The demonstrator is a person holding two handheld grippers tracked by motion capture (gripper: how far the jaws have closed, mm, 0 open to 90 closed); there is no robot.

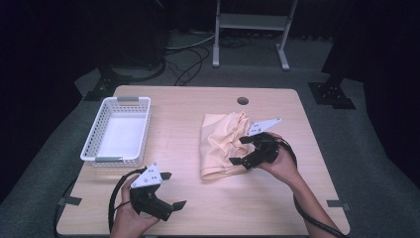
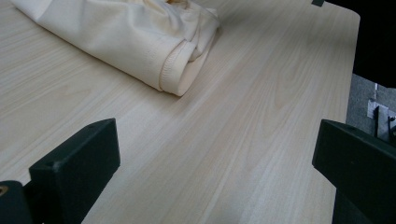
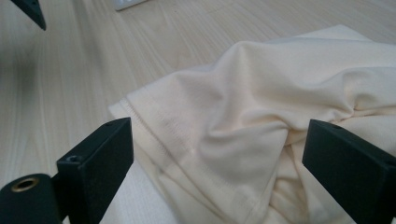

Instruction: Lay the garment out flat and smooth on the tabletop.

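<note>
A pale yellow cloth (image 1: 223,144) lies loosely folded and rumpled in the middle of the wooden table (image 1: 277,198). My right gripper (image 1: 242,150) is open at the cloth's right edge, its jaws spread over the fabric (image 3: 261,126) with nothing pinched between them. My left gripper (image 1: 172,190) is open near the table's front left, above bare wood, well apart from the cloth. In the left gripper view the cloth's folded hem corner (image 2: 175,74) lies ahead of the wide-set jaws.
A white plastic basket (image 1: 95,144) stands empty at the table's left side. A round cable hole (image 1: 242,100) is near the far edge. Cables and a metal stand (image 1: 250,22) are on the floor beyond the table.
</note>
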